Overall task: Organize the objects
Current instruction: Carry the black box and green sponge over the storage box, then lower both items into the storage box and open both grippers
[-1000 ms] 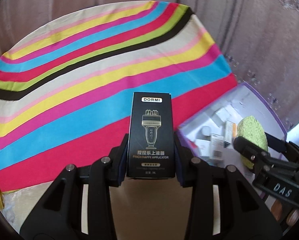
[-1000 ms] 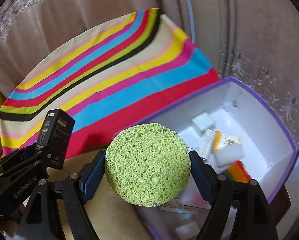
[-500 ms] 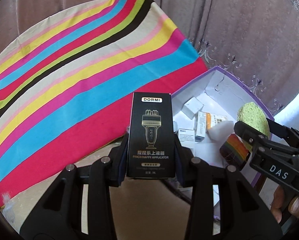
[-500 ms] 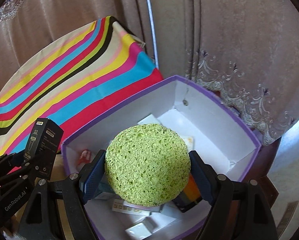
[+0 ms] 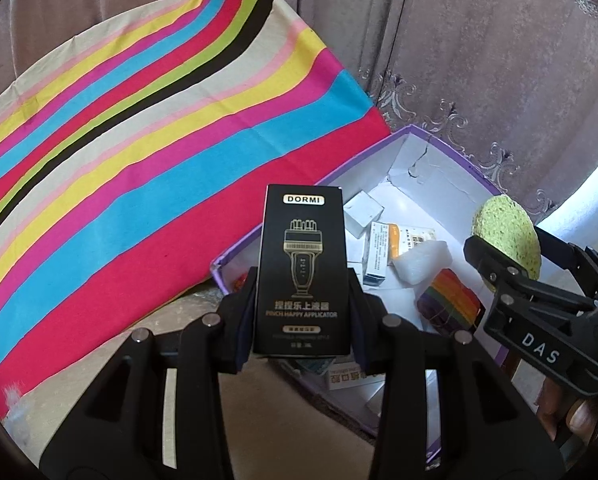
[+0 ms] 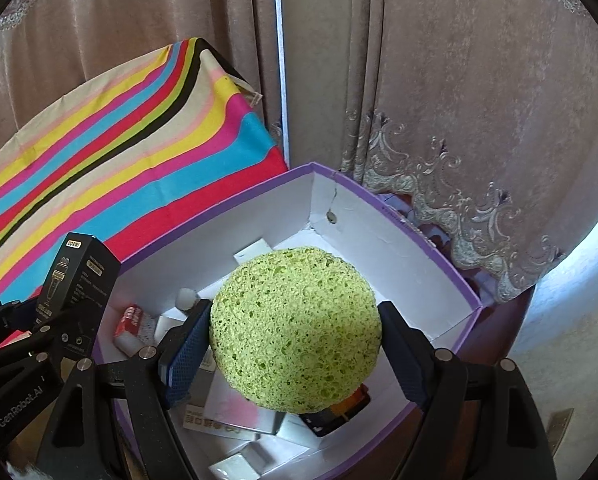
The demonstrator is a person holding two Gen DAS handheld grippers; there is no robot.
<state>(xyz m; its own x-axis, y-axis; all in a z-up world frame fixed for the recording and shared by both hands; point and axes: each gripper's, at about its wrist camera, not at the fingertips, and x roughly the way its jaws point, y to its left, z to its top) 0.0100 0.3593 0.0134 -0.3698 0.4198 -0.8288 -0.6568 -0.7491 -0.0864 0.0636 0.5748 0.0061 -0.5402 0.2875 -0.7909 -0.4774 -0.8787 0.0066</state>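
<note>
The left tongs (image 5: pixel 303 316) are pinching the black carton (image 5: pixel 303 276) by its two narrow sides, low on its body, so it is standing upright between the pads. The right tongs (image 6: pixel 295 344) are pinching the round green sponge (image 6: pixel 295 328) across its width, and the foam is filling the gap between the pads.

We are holding both loads at the purple-rimmed box (image 6: pixel 399 224), which is already carrying small white cartons, a rainbow-striped piece (image 5: pixel 451 296) and other packets. The sponge is hanging over the middle of the box; the carton is sitting at its near left wall, by the striped cloth (image 5: pixel 139 160).

To do this step well, we are judging that each item wants a free patch of floor before release. The far right part of the box looks barest in the right wrist view, so the sponge suits that spot. The carton is tall and would likely tip if dropped upright, so we are favouring lowering it close to the contents and laying it flat. We are also keeping the two tongs apart, since they are near each other over the box, and releasing one load at a time.
</note>
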